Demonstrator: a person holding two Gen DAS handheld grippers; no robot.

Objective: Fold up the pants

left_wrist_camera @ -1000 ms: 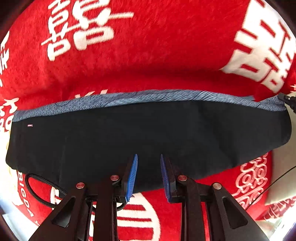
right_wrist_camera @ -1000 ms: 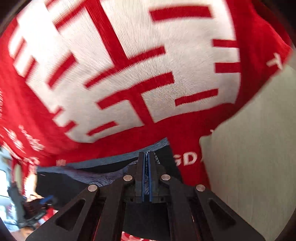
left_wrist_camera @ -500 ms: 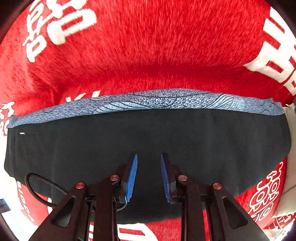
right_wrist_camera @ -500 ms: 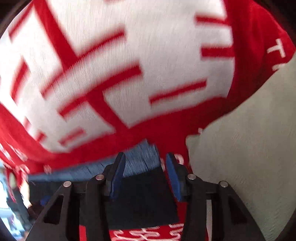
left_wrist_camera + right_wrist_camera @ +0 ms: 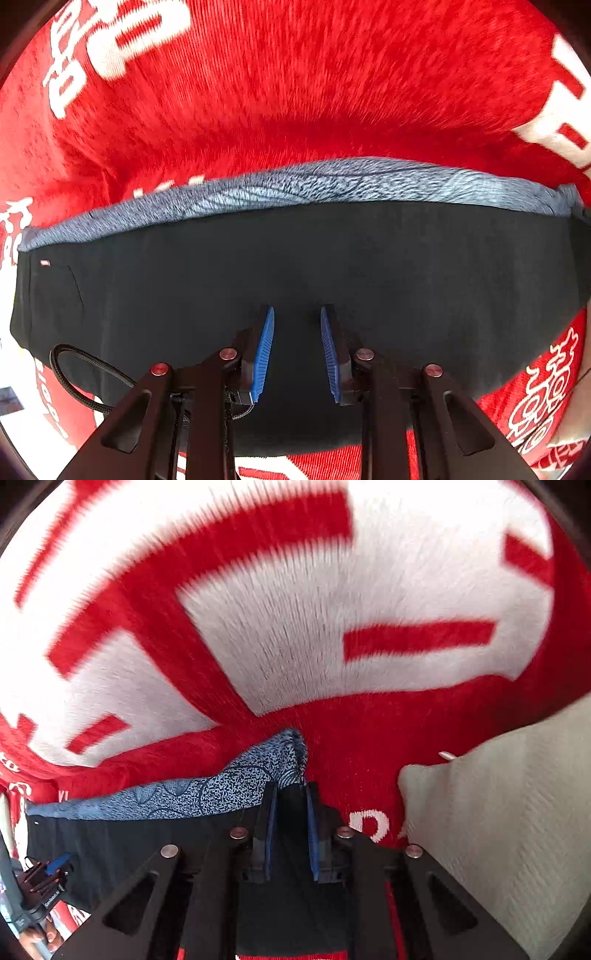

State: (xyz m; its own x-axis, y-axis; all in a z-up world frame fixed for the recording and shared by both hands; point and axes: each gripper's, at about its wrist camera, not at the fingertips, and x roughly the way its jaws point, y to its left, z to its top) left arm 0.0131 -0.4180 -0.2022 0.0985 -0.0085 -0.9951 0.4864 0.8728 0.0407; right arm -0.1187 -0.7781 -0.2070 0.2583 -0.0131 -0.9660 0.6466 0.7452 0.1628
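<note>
Pants folded into a long band on the red blanket; my jaws are down over them.

The pants [image 5: 295, 266] lie flat on the plush red blanket [image 5: 280, 96] with white characters: matte black knit, soft and limp, light, with a blue-grey speckled waistband [image 5: 332, 184] along the far edge. My left gripper [image 5: 297, 321] hangs over the pants' near middle, jaws parted, nothing pinched. My right gripper [image 5: 290, 794] sits at the pants' end by the waistband corner; its jaws have just been closing, black cloth [image 5: 291, 812] between them, but I cannot tell whether the pads are pressing. Judgement: cloth will sag and slide over itself, so take hold at edge or corner through all layers. A pale ribbed cushion [image 5: 498, 812] lies beyond that end.
</note>
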